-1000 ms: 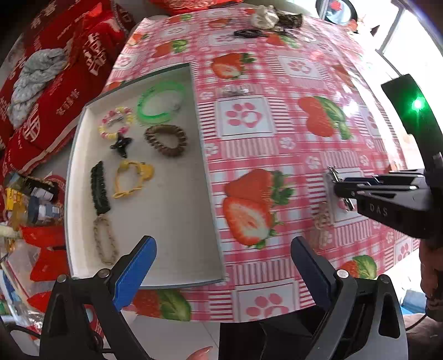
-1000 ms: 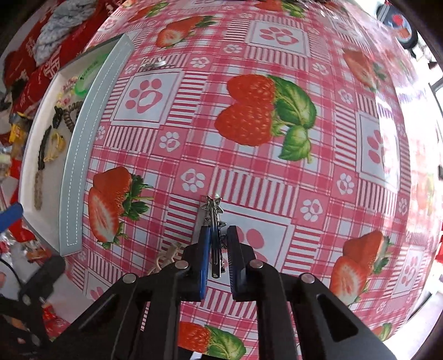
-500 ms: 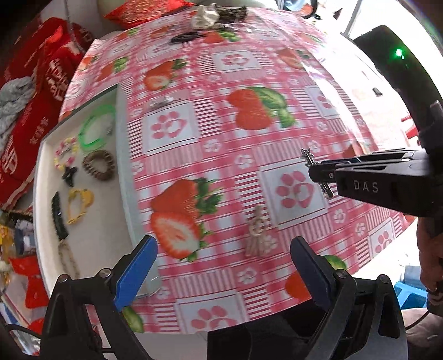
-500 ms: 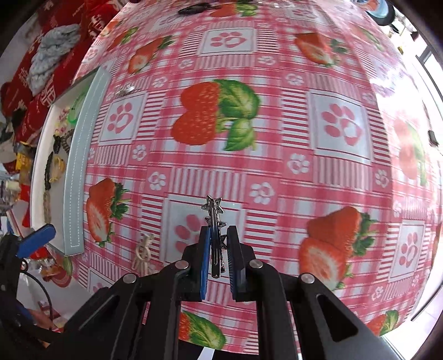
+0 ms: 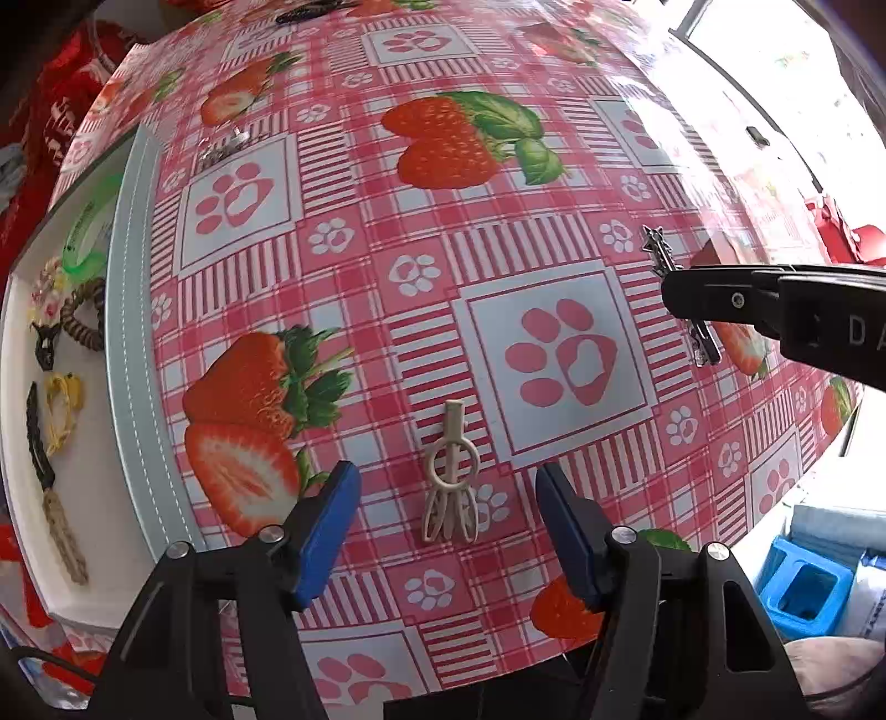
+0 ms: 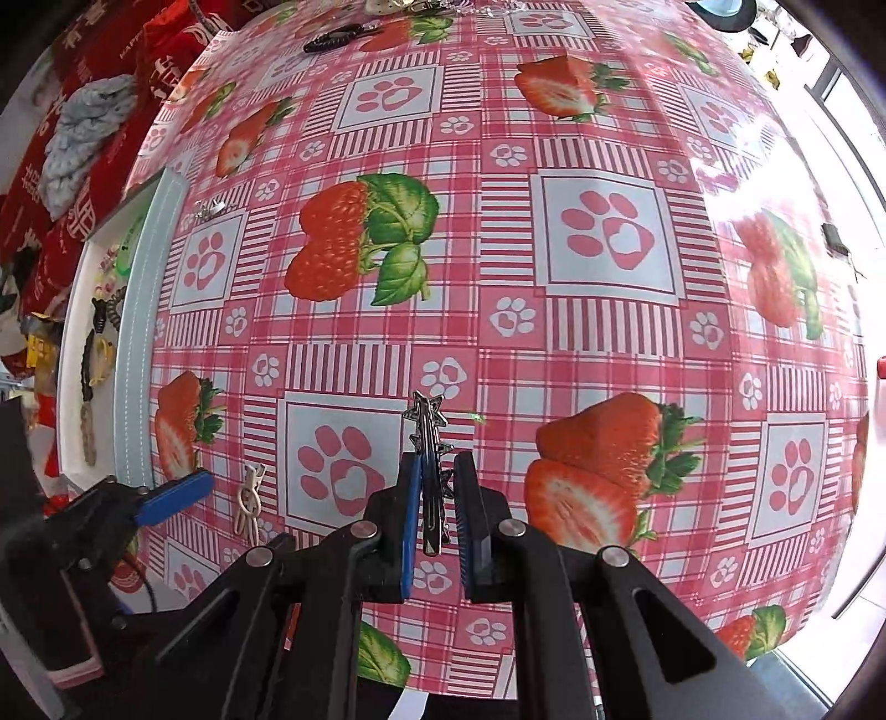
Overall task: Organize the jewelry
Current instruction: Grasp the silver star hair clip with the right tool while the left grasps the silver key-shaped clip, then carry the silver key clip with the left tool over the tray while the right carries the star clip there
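Right gripper (image 6: 434, 487) pinches a silver star hair clip (image 6: 427, 443) clear of the worktop (image 5: 498, 183); left gripper (image 5: 446, 531), spread, straddles a beige clip (image 5: 451, 482) just ahead, so closing on it appears next, then the tray (image 5: 130, 332) at its left.

A table (image 5: 554, 183) covered in a glossy pink-checked cloth printed with strawberries and paw prints carries everything. At its nine o'clock edge lies a white tray (image 5: 133, 354) with a pale stitched rim. A cream hair clip (image 5: 451, 487) lies flat near six o'clock, beside a paw-print square. A small silver clip (image 5: 221, 149) rests just beside the tray's rim, toward eleven o'clock. A dark hair accessory (image 6: 332, 37) lies at twelve o'clock.
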A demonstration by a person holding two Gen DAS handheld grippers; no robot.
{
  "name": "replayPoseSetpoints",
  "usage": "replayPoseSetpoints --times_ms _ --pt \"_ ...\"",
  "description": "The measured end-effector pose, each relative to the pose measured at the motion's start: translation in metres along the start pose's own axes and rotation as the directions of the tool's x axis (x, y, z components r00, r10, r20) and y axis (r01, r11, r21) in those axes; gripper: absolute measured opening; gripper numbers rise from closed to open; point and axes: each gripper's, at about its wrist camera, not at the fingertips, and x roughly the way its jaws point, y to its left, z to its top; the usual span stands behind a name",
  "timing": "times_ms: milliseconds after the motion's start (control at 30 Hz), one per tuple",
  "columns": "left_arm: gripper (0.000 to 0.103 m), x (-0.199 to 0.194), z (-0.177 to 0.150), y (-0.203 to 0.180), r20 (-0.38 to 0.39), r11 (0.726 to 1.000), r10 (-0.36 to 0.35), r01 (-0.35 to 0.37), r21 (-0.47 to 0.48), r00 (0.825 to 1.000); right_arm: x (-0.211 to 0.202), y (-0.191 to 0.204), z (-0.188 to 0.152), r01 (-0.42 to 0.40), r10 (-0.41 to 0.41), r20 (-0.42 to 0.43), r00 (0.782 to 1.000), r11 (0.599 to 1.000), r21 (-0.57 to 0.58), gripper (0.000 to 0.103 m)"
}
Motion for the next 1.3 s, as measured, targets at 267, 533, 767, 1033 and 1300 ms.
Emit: replayPoseSetpoints --times_ms 267,533,767,1033,1300 --pt "0.026 0.000 0.005 -0.007 0.023 1.000 0.015 -0.016 0.022 1.000 -0.001 0.000 -0.001 0.003 -0.003 -0.002 1.000 1.000 0.001 0.013" --pt "0.026 -0.008 0.008 0.002 0.030 1.000 -0.021 0.021 -0.020 0.999 -0.001 0.006 0.004 0.005 -0.005 -0.003 1.000 1.000 -0.014 0.013" --pt "0.026 -0.030 0.013 0.012 0.070 0.999 -0.036 0.039 -0.033 0.997 -0.005 0.010 0.006 0.008 -0.008 -0.003 1.000 1.000 -0.023 0.013" --pt "0.026 -0.059 0.012 0.027 0.128 0.996 -0.026 0.037 -0.080 0.991 -0.017 0.023 0.018 0.004 -0.003 0.007 1.000 0.999 -0.052 0.013" --pt "0.026 -0.087 -0.006 0.063 0.172 0.986 0.027 0.002 -0.169 0.985 -0.030 0.064 0.038 -0.041 0.044 0.030 0.999 0.992 -0.117 0.013"
